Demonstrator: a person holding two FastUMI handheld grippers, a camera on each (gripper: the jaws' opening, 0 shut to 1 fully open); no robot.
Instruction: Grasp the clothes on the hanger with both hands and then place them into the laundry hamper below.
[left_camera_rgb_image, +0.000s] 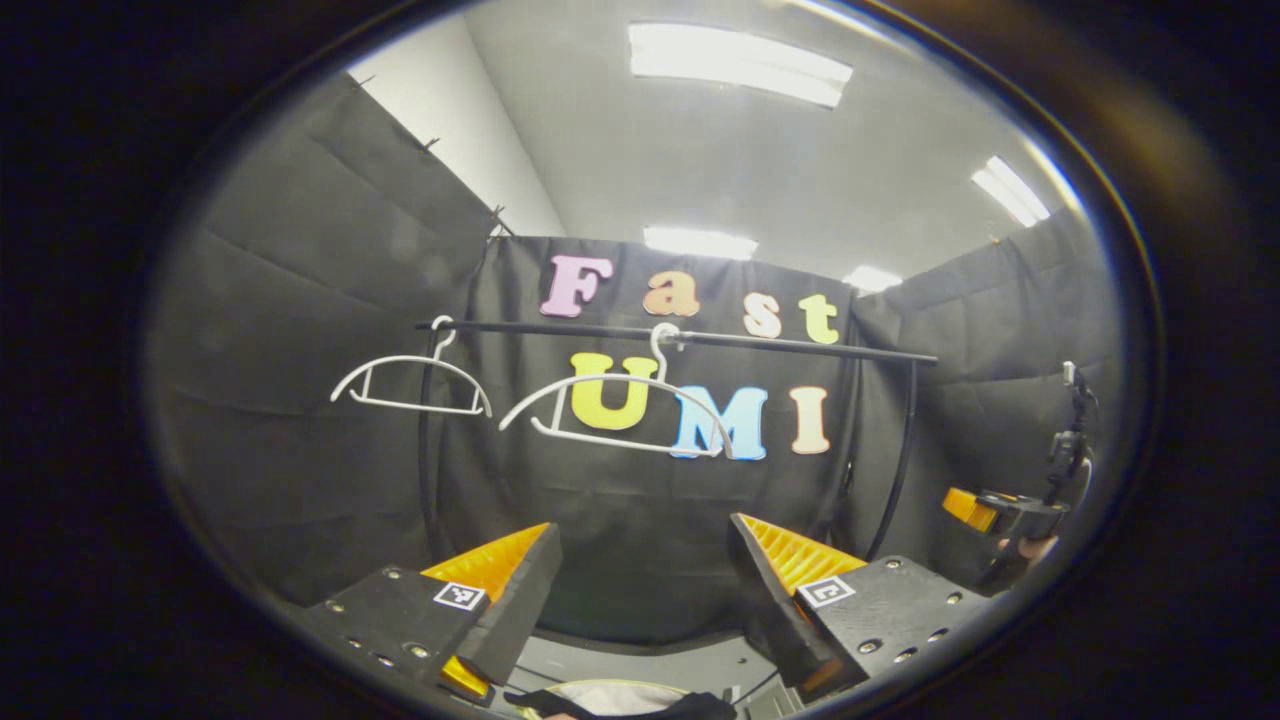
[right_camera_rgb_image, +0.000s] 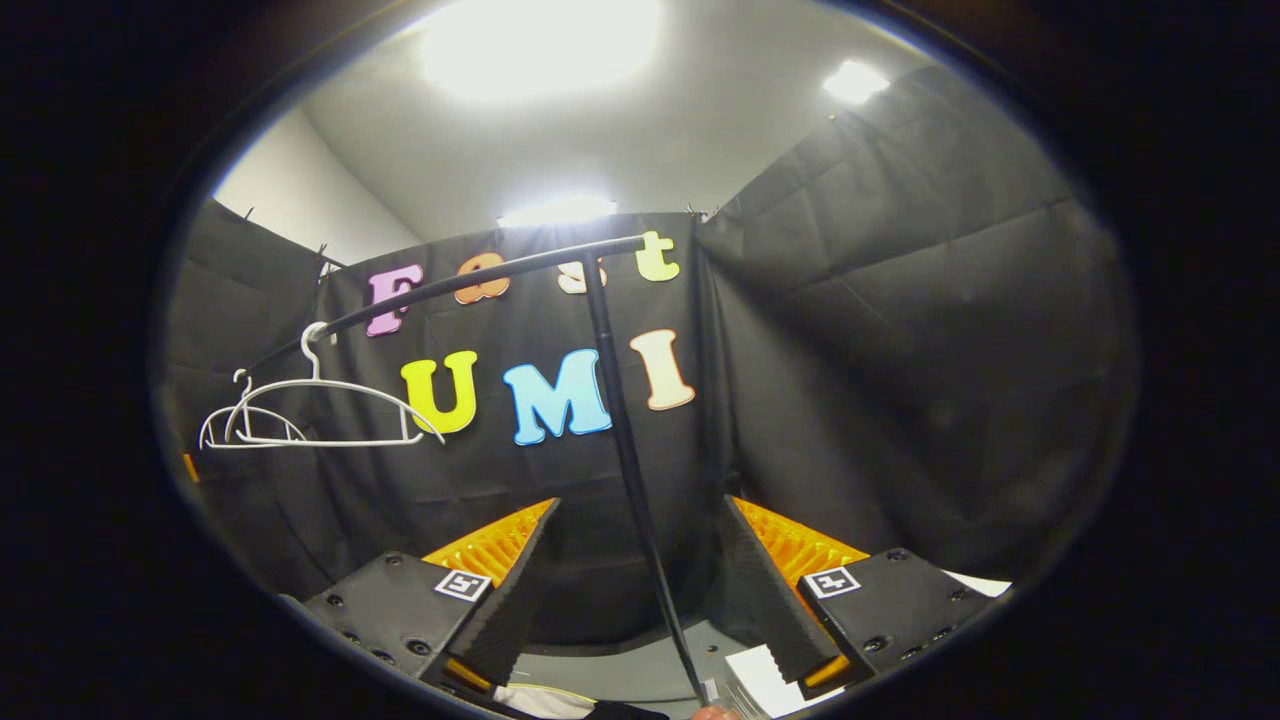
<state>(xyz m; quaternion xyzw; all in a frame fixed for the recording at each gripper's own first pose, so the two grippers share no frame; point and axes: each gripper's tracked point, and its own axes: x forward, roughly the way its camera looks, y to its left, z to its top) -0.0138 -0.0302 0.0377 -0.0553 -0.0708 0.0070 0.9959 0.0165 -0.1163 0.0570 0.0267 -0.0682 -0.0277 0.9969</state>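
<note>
In the left gripper view, two thin white plastic hangers (left_camera_rgb_image: 617, 415) hang bare from a slim black rail (left_camera_rgb_image: 680, 337), and the left gripper (left_camera_rgb_image: 645, 600) stands released, its ribbed wedge-shaped fingers spread wide with nothing between them. At that view's bottom edge, pale and dark cloth (left_camera_rgb_image: 625, 700) lies bunched inside a curved rim, apparently the clothes in the hamper. The right gripper (right_camera_rgb_image: 625, 590) is likewise released, its ridged fingers apart on either side of the rack's thin black upright post (right_camera_rgb_image: 625, 440) without touching it

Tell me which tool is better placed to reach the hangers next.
Left. The left tool, open, faces a bare hanger nearly straight ahead on the rail. The right tool, also open, faces the rack's post, with that hanger far off to one side.
</note>
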